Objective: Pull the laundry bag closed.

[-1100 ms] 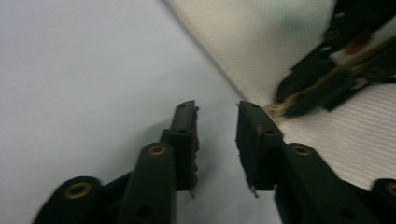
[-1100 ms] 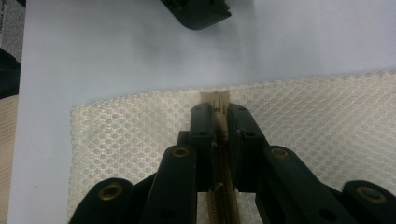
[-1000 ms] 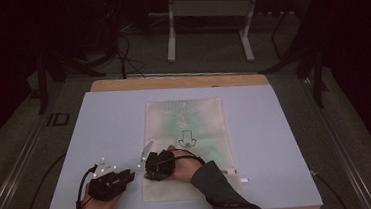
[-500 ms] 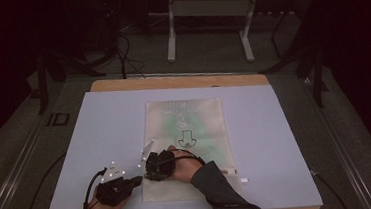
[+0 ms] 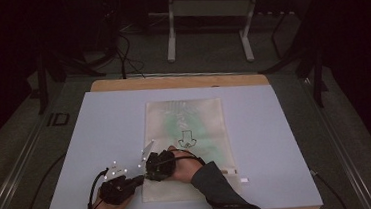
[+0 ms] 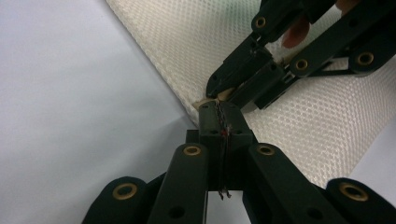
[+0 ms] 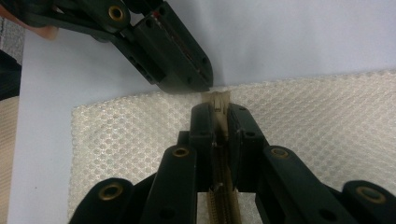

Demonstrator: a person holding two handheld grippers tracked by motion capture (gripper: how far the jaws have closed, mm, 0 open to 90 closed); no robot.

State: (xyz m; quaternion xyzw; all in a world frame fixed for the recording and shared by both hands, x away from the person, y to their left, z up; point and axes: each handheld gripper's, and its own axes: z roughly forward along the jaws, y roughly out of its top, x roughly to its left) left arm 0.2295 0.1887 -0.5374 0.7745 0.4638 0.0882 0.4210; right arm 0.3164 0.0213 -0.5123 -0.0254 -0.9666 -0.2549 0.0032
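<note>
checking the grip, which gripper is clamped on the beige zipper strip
The right gripper: its jaws are shut on the zipper strip, over the mesh bag. The left gripper comes in from the table at the bag's edge.

Pouch edge hidden where the left gripper closes on it; strip disappears between the right gripper jaws, possibly a zipper; print too small

Left tool, jaws together, meets the right tool at the mesh bag's edge.
</note>
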